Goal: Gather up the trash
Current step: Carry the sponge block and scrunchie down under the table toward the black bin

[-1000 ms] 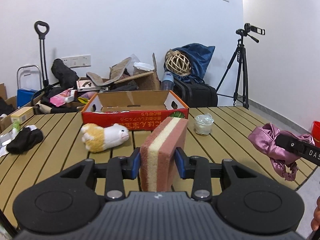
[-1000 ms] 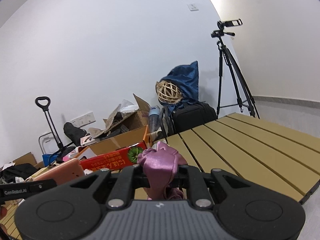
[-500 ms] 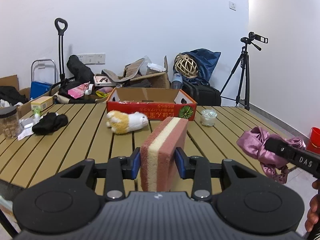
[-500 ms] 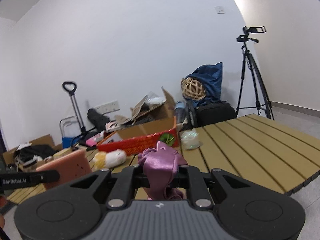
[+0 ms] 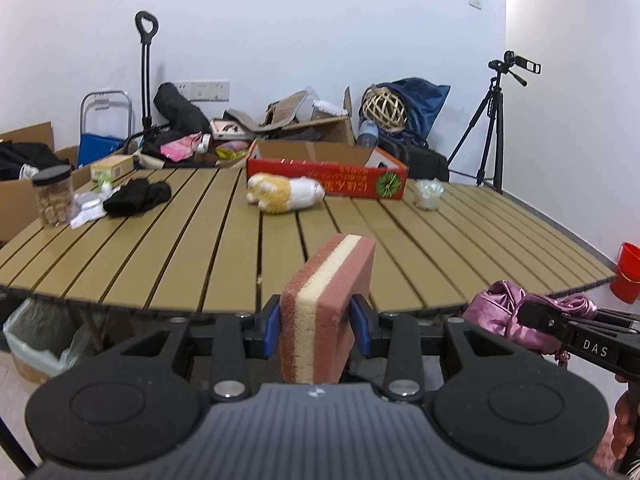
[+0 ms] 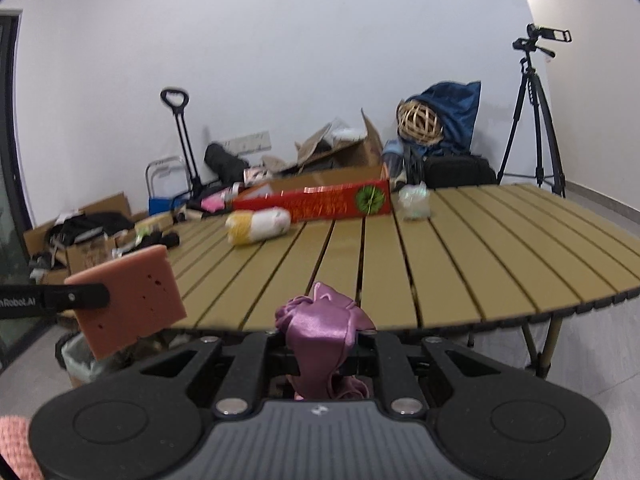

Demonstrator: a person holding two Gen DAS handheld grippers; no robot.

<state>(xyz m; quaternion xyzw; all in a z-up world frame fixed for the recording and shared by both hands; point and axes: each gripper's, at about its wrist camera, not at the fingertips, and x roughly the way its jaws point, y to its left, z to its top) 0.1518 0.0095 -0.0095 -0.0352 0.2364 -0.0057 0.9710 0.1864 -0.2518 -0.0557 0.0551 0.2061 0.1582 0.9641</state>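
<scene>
The left tool (image 5: 315,330) is clamped on a pink-and-cream layered sponge (image 5: 326,308) that stands upright on edge between its blue pads (image 5: 273,326), and the right tool (image 6: 322,350) is pinched nearly shut on a bunched purple satin cloth (image 6: 320,330); both grips look the same as a second ago. What has changed is the tools' place: earlier both were out over the slatted bench (image 5: 200,240), and now they have drawn back past its near edge, so the sponge and the cloth hang in the air in front of the bench rather than above it. From the left tool, the cloth and the right tool sit just to the right at about the same level. Below and to the left of the left tool a lined bin (image 5: 38,336), out of view before, now shows on the floor under the bench edge. Farther ahead, well apart from both tools, lie a plush toy (image 5: 284,194), a red cardboard box (image 5: 326,174) and a small clear cup (image 5: 428,194), all smaller in view than before.
</scene>
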